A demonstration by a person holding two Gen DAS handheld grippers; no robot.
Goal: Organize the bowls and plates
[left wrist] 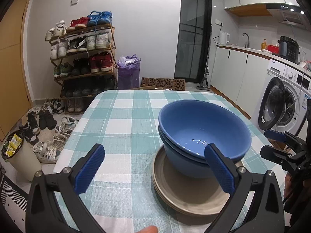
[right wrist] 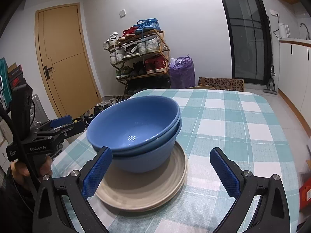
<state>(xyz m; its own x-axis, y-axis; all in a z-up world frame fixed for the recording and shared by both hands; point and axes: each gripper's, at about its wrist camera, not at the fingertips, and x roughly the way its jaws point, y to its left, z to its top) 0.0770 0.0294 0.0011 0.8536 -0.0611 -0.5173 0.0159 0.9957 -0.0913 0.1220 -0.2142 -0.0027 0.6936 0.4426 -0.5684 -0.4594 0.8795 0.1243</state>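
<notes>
Two blue bowls are nested one in the other and stand on a stack of beige plates on the checked tablecloth. My left gripper is open and empty, above the cloth just left of the stack. In the right wrist view the bowls and plates sit at centre-left. My right gripper is open and empty, in front of the stack. The right gripper also shows at the left wrist view's right edge.
The table's far edge faces a shoe rack, a purple bag and loose shoes on the floor. A bin stands left of the table. A washing machine and counter are to the right.
</notes>
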